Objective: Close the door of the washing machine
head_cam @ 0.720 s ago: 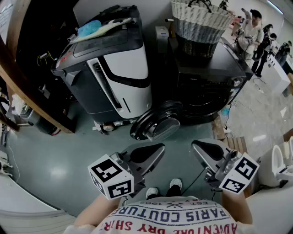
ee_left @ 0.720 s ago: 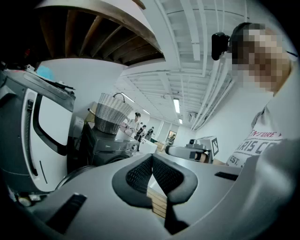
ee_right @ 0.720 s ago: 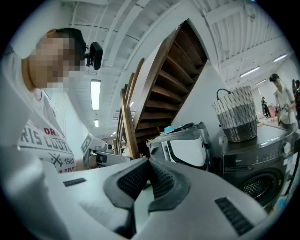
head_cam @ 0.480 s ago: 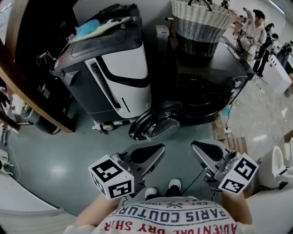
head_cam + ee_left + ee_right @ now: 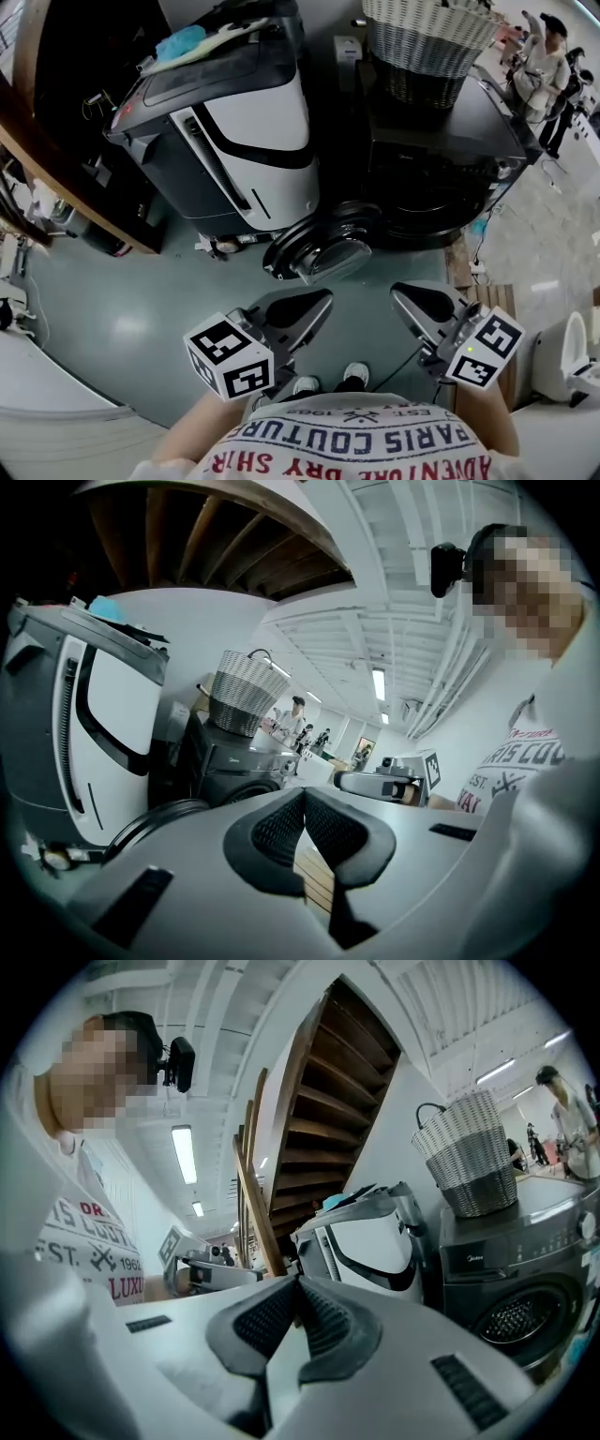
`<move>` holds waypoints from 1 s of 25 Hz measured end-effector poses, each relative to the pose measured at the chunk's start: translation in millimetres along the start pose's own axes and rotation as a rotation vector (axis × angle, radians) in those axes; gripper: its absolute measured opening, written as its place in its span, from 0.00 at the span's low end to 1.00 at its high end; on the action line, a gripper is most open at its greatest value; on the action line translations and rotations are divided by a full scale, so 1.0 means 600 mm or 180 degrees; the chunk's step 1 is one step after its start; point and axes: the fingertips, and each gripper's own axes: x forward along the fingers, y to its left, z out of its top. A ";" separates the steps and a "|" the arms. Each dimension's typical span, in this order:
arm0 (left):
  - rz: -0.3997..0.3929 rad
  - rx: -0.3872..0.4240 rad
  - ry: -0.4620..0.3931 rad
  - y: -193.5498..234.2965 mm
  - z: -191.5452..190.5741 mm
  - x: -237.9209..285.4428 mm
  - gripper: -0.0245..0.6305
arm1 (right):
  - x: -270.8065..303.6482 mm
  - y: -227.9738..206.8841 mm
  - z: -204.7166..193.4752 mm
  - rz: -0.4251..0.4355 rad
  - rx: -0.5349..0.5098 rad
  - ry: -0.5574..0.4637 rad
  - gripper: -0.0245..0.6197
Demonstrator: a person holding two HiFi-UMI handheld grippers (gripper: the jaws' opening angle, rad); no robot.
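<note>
The left tongs (image 5: 322, 301) and the right tongs (image 5: 400, 293) are both pressed together with nothing between them. Their ribbed black pads meet at the tips inside smooth grey plastic shells. Both are held low in front of the person and apart from the door (image 5: 324, 249), which hangs swung open off the left edge of the washing machine (image 5: 441, 178) front, low over the floor (image 5: 122, 319). The likeliest slip is in the push. The door is a round, glossy dark ring around a domed clear bowl, so narrow closed tips could skid off the curve. A light shove may leave it unlatched, and a hard one could bounce it back. The washing machine is boxy, dark and sleek, with a woven two-tone basket (image 5: 427, 37) on its top. A hard white-and-grey machine (image 5: 234, 122) stands just beside it.
</note>
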 end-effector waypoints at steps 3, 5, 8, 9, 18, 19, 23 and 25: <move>0.0120 -0.0125 -0.0033 0.021 -0.022 0.011 0.07 | 0.011 -0.025 -0.026 0.0123 0.0067 0.0118 0.07; 0.0221 -0.0223 -0.0042 0.039 -0.040 0.011 0.07 | 0.021 -0.036 -0.045 0.0208 0.0155 0.0199 0.07; 0.0354 -0.0362 0.0007 0.079 -0.071 0.001 0.07 | 0.043 -0.048 -0.073 0.0269 0.0297 0.0318 0.07; 0.0389 -0.0389 0.0019 0.097 -0.079 -0.004 0.07 | 0.052 -0.052 -0.081 0.0273 0.0332 0.0348 0.07; 0.0709 -0.0265 0.0435 0.313 -0.146 -0.027 0.07 | 0.152 -0.094 -0.123 0.0140 0.0593 0.0592 0.07; 0.0755 -0.0246 0.0496 0.339 -0.154 -0.029 0.07 | 0.162 -0.098 -0.126 0.0109 0.0622 0.0615 0.07; 0.0850 -0.0102 0.0745 0.443 -0.183 -0.026 0.07 | 0.205 -0.126 -0.134 -0.0059 0.0736 0.0669 0.07; 0.0875 0.0011 0.0928 0.488 -0.205 -0.023 0.07 | 0.225 -0.136 -0.134 -0.0136 0.0788 0.0678 0.07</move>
